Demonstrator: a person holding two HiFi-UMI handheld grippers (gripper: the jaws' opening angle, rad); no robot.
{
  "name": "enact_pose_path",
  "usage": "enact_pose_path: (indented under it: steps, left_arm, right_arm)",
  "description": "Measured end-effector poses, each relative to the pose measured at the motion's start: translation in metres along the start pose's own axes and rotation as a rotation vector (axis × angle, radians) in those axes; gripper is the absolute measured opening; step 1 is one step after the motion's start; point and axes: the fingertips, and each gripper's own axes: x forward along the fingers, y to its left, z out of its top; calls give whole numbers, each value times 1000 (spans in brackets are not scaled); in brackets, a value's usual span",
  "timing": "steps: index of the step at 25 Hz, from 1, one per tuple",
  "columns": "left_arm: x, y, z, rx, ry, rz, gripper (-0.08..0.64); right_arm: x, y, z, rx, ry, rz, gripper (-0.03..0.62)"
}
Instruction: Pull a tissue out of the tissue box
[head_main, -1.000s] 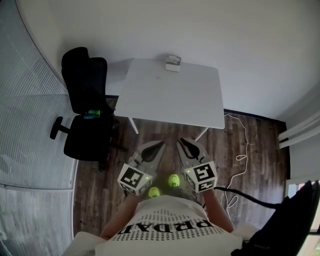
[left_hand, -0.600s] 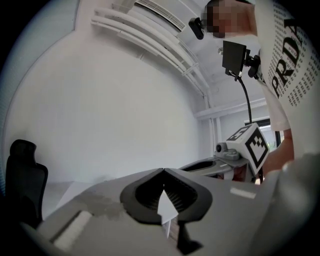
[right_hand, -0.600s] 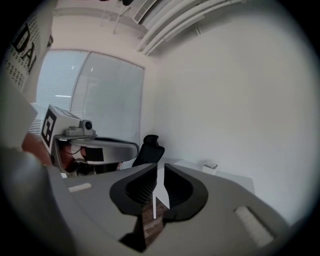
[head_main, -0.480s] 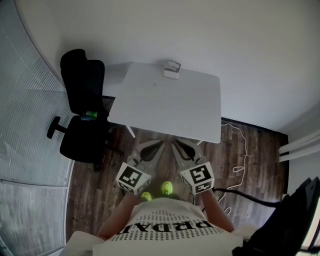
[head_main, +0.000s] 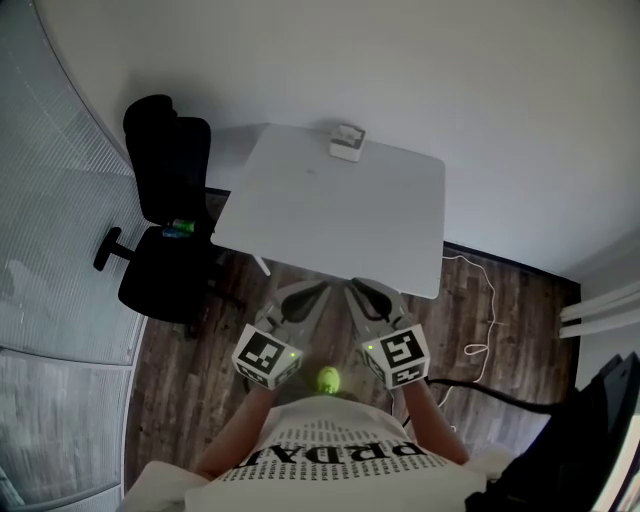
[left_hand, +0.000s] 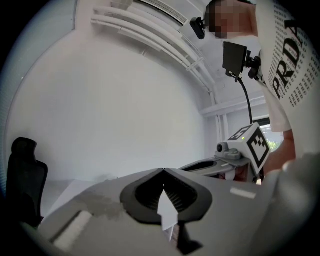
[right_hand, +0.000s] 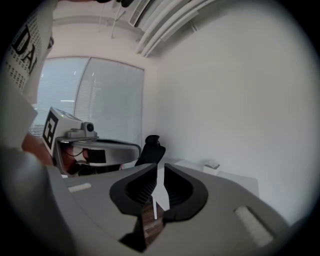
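You are holding the left gripper (head_main: 322, 290) and the right gripper (head_main: 355, 290) side by side in the lower centre of the head view. Both are hanging above the wooden floor (head_main: 190, 370), with their tips pointing toward the near edge of the white table (head_main: 330, 215) and lying close to that edge. In the left gripper view, the left gripper's two jaw tips are touching each other and gripping nothing. Only the hollow behind the tips is letting the pale table show through. In the right gripper view, the right gripper's jaws are standing slightly apart. A narrow slit is running between the tips, nothing is sitting in it, and the table and floor are showing through it. The tissue box (head_main: 346, 142) is resting at the far edge of the table, in the upper centre of the head view. It is close to the wall (head_main: 420, 70) and well apart from both grippers. In the right gripper view it is appearing small, right of centre, beyond the jaws. A black office chair (head_main: 160, 190) is standing beside the table at the upper left, with a small green object (head_main: 180, 228) lying on its seat. A white cable (head_main: 482, 320) is trailing across the floor at the right.
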Motion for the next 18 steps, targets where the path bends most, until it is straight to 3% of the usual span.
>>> enact_pose_path:
  steps: [10,18]
  left_arm:
    - [11,33,-7,-20,11,31,-8]
    - [37,75,1,-14,-34,8,-8]
  right_arm:
    - [34,-20,-7,22,14,18,49]
    - [67,-38,7,-4,10,-9,49]
